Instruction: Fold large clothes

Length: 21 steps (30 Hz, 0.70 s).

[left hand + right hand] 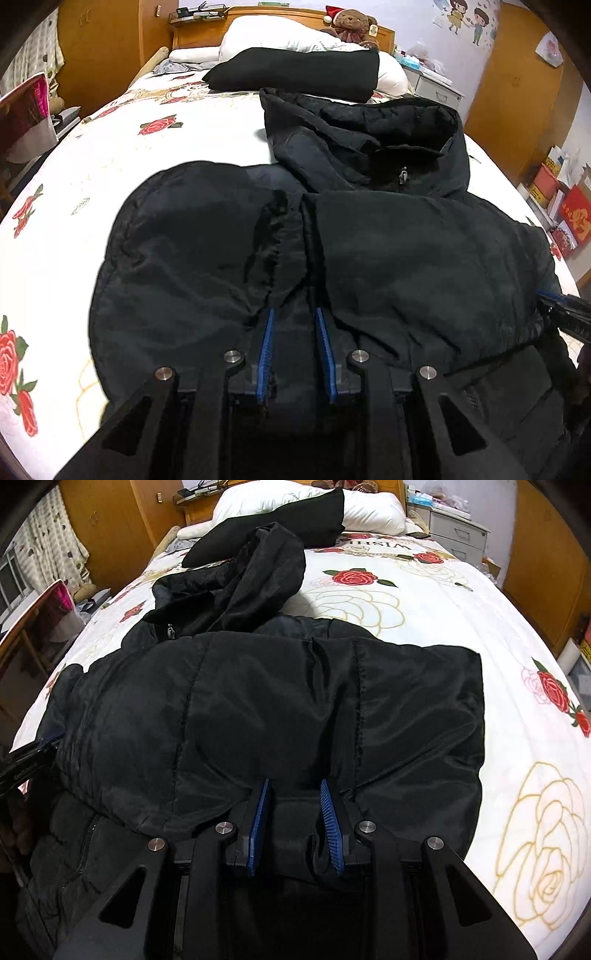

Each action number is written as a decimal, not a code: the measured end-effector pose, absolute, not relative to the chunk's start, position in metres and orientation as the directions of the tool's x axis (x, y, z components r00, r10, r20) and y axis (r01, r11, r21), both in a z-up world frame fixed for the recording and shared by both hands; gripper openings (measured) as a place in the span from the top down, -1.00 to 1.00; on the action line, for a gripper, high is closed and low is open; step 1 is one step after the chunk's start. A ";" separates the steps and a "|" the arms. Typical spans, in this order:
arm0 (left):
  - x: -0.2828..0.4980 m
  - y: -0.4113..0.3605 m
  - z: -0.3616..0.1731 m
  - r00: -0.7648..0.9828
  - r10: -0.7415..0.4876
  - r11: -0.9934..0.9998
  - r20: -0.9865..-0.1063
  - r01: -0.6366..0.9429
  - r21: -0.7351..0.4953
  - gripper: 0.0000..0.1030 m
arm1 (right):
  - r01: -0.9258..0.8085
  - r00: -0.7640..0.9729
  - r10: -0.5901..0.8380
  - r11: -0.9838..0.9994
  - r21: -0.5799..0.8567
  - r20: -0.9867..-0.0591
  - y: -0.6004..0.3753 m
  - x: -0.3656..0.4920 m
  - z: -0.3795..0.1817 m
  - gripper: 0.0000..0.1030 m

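A large black padded jacket (406,258) lies on the bed with its hood (354,125) toward the headboard. The same jacket (258,709) fills the middle of the right wrist view, hood (258,568) at the top. Its lower part is doubled over the body. My left gripper (293,314) is shut on a thick bunch of the jacket's fabric on the jacket's left side; the blue pads (266,350) press the cloth. My right gripper (293,784) is shut on the folded hem on the right side. The right gripper (565,314) shows at the left wrist view's right edge.
The bed (480,627) has a white cover with red and gold roses. A folded black garment (295,74) lies against white pillows (280,33) by the headboard, near a teddy bear (351,26). Wooden wardrobes, a chair (26,110) and bedside drawers (458,528) surround the bed.
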<state>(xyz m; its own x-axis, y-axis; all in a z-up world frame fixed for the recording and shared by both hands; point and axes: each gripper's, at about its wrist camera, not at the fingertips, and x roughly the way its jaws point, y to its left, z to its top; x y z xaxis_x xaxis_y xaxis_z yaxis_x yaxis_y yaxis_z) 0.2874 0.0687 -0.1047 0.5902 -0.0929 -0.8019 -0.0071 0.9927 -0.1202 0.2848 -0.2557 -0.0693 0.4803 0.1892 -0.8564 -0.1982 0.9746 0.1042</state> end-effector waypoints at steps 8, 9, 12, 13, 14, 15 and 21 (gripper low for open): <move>0.308 0.121 -0.063 0.675 -0.025 0.988 -0.737 -0.096 -0.122 0.50 | -0.195 0.587 0.241 0.969 0.154 -0.773 -0.261 0.284 -0.022 0.43; 0.317 0.126 -0.068 0.665 -0.024 0.986 -0.746 -0.107 -0.127 0.50 | -0.193 0.583 0.234 0.970 0.147 -0.778 -0.259 0.290 -0.026 0.43; 0.344 0.132 -0.097 0.606 -0.025 0.984 -0.795 -0.128 -0.128 0.50 | -0.179 0.540 0.207 0.975 0.128 -0.816 -0.254 0.305 -0.049 0.43; 0.348 0.129 -0.103 0.599 -0.016 0.986 -0.800 -0.122 -0.111 0.50 | -0.177 0.527 0.200 0.976 0.123 -0.826 -0.253 0.307 -0.057 0.43; 0.350 0.126 -0.106 0.601 -0.006 0.990 -0.800 -0.112 -0.091 0.50 | -0.177 0.522 0.195 0.977 0.119 -0.830 -0.253 0.308 -0.063 0.43; 0.352 0.122 -0.107 0.605 0.002 0.992 -0.797 -0.102 -0.074 0.50 | -0.176 0.523 0.194 0.977 0.117 -0.830 -0.254 0.307 -0.064 0.43; 0.337 0.122 -0.090 0.609 -0.003 0.990 -0.793 -0.109 -0.088 0.50 | -0.163 0.523 0.196 0.978 0.128 -0.830 -0.260 0.303 -0.053 0.43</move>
